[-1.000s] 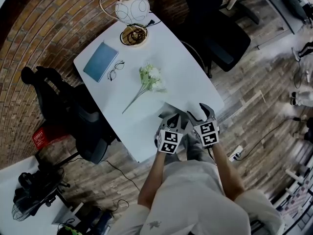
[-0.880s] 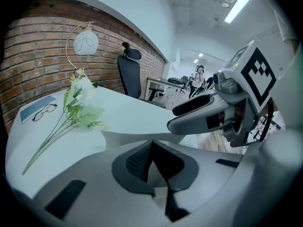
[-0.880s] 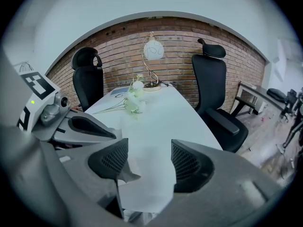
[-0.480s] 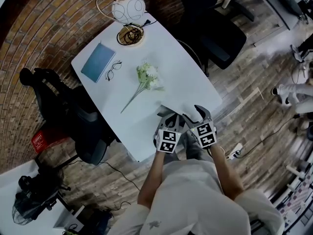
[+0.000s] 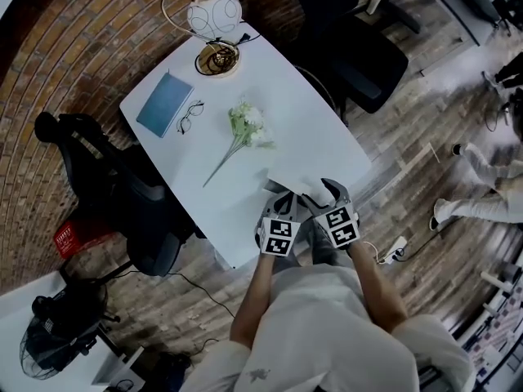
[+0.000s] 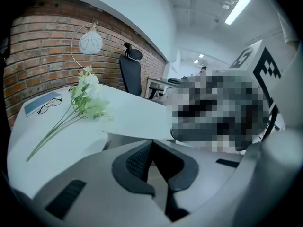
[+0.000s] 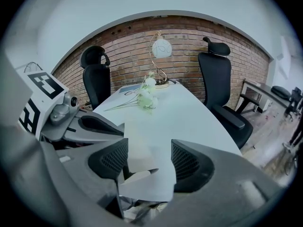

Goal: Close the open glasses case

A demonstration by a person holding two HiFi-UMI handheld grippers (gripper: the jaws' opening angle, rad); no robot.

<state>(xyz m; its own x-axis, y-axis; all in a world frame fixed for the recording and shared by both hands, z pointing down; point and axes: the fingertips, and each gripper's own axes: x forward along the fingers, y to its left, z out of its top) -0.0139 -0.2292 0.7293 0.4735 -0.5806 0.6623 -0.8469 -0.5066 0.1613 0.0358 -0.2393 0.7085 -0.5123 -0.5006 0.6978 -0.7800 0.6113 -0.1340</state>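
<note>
The glasses case [image 5: 288, 184] is a pale grey-white folding case at the near edge of the white table [image 5: 310, 129], with one flat panel raised. My left gripper [image 5: 284, 204] is shut, its tips [image 6: 152, 143] right under the edge of that panel [image 6: 137, 124]. I cannot tell whether it pinches the panel. My right gripper [image 5: 325, 190] is open, and the case [image 7: 144, 150] lies between its fingers [image 7: 149, 160], spanning nearly the whole gap. The left gripper's jaw shows at the case's left side in the right gripper view.
Farther up the table lie a bunch of white flowers [image 5: 245, 133], a pair of glasses [image 5: 193, 117], a blue book [image 5: 166, 103] and a globe lamp [image 5: 215, 13]. Black office chairs stand at the right [image 5: 359, 55] and left [image 5: 139, 202] of the table.
My right gripper has slid a little left, closer around the case and to the left gripper. The left gripper has hardly moved. A person has walked into the right edge.
</note>
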